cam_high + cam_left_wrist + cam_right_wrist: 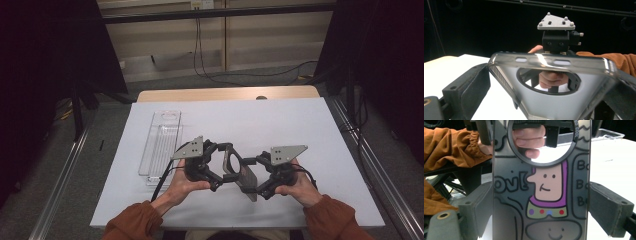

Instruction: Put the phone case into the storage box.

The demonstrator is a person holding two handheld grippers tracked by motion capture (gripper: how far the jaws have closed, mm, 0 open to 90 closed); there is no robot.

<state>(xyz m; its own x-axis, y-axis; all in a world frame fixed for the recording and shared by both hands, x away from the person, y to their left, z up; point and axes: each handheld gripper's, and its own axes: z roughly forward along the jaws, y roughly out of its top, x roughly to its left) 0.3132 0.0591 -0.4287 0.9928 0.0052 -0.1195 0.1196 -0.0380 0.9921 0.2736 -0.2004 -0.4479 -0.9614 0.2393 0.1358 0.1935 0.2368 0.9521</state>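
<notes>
Phone case (541, 195), translucent grey, printed with a cartoon figure in purple and peach and black lettering; a round ring opening sits near one end. Position: held above the white table (300, 130), between the two grippers, at the near middle of the table in the high view (241, 172).

Long axis: runs from one gripper to the other, roughly across the table, slanting slightly toward the person on the right. The ring end points to the left gripper (216, 169); the plain end points to the right gripper (260, 175).

Left gripper: jaws spread wide on either side of the case's ring end in the left gripper view (554, 82); contact with the case edges cannot be confirmed there, as the right-hand jaw is largely hidden behind the case.

Right gripper: jaws stand to both sides of the case's long edges in the right gripper view, a narrow gap showing on each side, so they appear parted rather than pinching.

Container: clear plastic tray (159, 145), long and narrow, lying on the left part of the table, its length running away from the person. Contents: cannot be made out through the clear walls.
</notes>
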